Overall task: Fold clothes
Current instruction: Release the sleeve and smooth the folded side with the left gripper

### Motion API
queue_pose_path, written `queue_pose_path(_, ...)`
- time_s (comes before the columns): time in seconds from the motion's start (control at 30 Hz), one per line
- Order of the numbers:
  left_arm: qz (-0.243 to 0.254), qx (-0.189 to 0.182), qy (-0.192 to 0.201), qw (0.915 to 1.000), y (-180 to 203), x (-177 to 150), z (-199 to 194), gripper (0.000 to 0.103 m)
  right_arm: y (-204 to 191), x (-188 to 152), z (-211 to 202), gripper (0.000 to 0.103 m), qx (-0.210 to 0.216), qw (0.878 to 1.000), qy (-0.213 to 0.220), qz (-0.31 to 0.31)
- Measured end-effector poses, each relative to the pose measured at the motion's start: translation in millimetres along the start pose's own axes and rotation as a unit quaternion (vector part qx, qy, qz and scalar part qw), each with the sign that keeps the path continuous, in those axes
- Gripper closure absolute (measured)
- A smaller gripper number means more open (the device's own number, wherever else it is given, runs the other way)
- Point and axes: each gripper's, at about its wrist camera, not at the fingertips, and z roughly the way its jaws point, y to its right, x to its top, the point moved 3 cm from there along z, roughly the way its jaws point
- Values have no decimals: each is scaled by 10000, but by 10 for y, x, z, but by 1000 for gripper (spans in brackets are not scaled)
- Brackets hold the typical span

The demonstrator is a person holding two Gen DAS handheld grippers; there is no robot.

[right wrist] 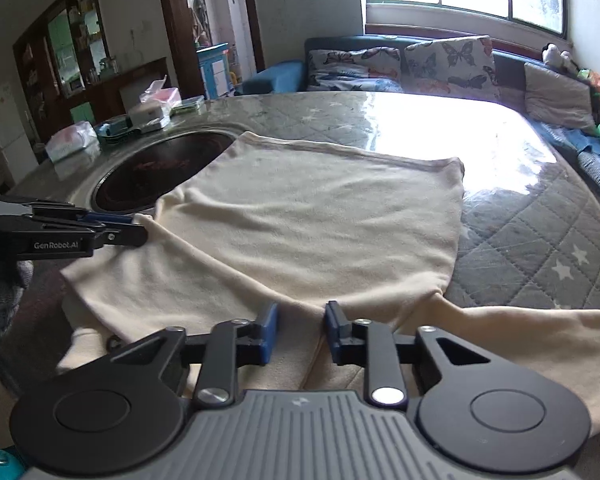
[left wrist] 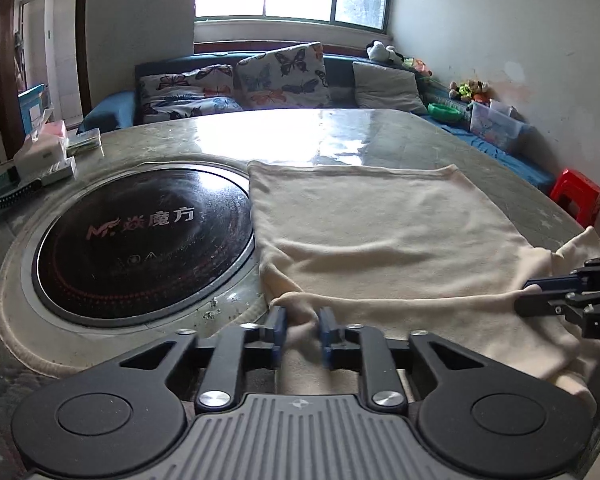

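Left tool pinched narrow on cream garment hem; right tool narrowed around fold, contact unclear. Garment spread ahead on desk. Best lifted evenly, both corners together.

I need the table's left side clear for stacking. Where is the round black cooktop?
The cooktop is sunk into the table at the left of the left wrist view, its right rim touching the cream garment.
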Motion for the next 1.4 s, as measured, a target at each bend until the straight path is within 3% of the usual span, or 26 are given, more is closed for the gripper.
queue_pose_path(0.23, -239, 28, 55, 9997, -79, -34, -64, 92, -55, 54, 5, 88, -101, 9996, 126, -218)
queue_pose_path(0.43, -360, -8, 63, 9993, -103, 16, -123, 89, -58, 76, -57, 83, -215, 9987, 209, -422)
queue_pose_path(0.57, -245, 66, 254, 9994, -58, 74, -216, 89, -158, 103, -181, 83, -69, 9968, 342, -716)
queue_pose_path(0.77, -92, -267, 308, 9991, 100, 121, -296, 89, -314, -67, -80, 82, 153, 9949, 24, -992)
queue_pose_path(1.03, 375, -1035, 40, 9939, 596, 6, -225, 89, -216, -29, -225, 82, 86, 9970, 162, -758)
queue_pose_path(1.23, 576, -1237, -55, 9906, 797, -39, -181, 89, 195, -120, -398, 81, -459, 9987, 214, -105)
queue_pose_path(1.4, 708, -1376, -73, 9879, 928, 4, -179, 87, 718, -282, -588, 80, -1164, 9911, 264, 596)
